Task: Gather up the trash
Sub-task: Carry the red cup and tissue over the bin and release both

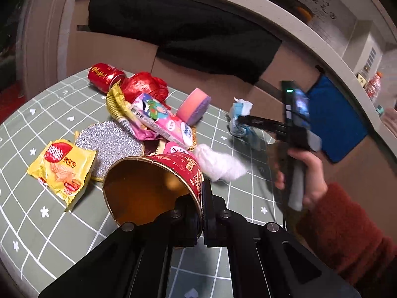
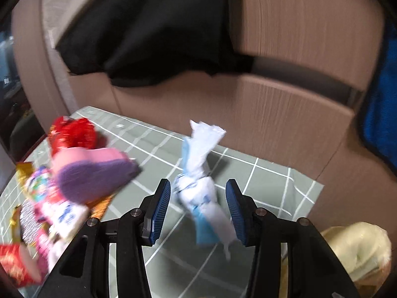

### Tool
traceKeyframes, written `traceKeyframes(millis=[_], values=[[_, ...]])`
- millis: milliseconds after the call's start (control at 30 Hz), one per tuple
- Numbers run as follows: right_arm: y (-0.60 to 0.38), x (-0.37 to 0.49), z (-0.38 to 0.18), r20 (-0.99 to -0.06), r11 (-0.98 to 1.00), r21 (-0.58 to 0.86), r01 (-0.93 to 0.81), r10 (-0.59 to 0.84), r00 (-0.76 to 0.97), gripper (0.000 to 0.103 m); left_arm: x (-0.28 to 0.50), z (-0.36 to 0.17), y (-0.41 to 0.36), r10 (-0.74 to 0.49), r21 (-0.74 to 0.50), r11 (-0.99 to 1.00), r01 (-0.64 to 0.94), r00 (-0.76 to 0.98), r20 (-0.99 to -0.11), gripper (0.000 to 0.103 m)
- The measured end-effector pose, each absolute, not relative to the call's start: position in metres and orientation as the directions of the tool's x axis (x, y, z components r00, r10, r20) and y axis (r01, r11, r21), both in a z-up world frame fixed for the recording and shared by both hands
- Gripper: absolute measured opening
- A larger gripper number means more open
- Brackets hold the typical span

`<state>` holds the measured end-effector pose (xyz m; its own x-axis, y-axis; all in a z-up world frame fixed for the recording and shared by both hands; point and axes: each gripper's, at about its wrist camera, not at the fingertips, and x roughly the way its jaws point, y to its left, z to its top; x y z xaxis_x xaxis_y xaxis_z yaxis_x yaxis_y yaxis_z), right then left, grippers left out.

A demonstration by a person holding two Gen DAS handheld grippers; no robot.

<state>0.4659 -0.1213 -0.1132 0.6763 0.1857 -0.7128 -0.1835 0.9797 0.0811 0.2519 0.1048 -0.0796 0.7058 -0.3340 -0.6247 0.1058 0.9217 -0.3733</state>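
Holding the rim of a tipped red cup point(image 1: 153, 186), the left gripper point(image 1: 202, 213) has its 2 fingers pinched on the cup wall. The cup lies on its side on the green checked cloth point(image 1: 29, 129), its mouth open toward the trash pile. The right gripper point(image 2: 198, 208) has its fingers wide apart, with a blue and white wrapper point(image 2: 198, 186) between them. A yellow snack bag point(image 1: 62, 171) lies just beside the cup. A pink and purple sponge point(image 1: 194, 106) sits near the pile.
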Motion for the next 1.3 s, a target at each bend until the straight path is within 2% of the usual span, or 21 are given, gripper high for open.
traceKeyframes(millis=[33,67,100,167,433,767,1067,1300], values=[[-0.122,0.475,-0.120,-0.735,0.979,0.095,-0.180,0.191,0.651,0.043,0.252,-0.079,0.104,-0.332,-0.370,0.923,0.108,0.709,-0.622,0.002],[-0.124,0.482,-0.125,-0.754,0.974,0.134,-0.183,0.220,0.619,0.037,0.252,-0.078,0.103,-0.330,-0.368,0.924,0.109,0.713,-0.618,0.002],[-0.126,0.482,-0.127,-0.753,0.965,0.175,-0.193,0.258,0.605,0.033,0.252,-0.077,0.102,-0.329,-0.366,0.924,0.111,0.716,-0.615,0.002],[-0.130,0.473,-0.124,-0.737,0.946,0.248,-0.210,0.325,0.593,0.032,0.254,-0.076,0.098,-0.328,-0.359,0.926,0.117,0.720,-0.611,0.002],[-0.136,0.360,-0.073,-0.667,0.950,0.171,-0.261,0.306,0.679,0.030,0.253,-0.063,0.072,-0.310,-0.312,0.939,0.145,0.748,-0.586,0.002],[-0.173,0.264,-0.037,-0.585,0.944,0.211,-0.253,0.329,0.741,0.031,0.234,-0.034,0.028,-0.337,-0.259,0.938,0.230,0.780,-0.528,0.002],[-0.240,0.219,0.006,-0.490,0.984,0.127,-0.123,0.170,0.855,0.031,0.244,0.011,-0.066,-0.441,-0.188,0.897,0.400,0.784,-0.438,0.002],[-0.299,0.200,0.019,-0.469,0.995,0.101,0.006,0.043,0.882,0.031,0.265,0.012,-0.138,-0.518,-0.147,0.846,0.512,0.725,-0.454,0.002]])
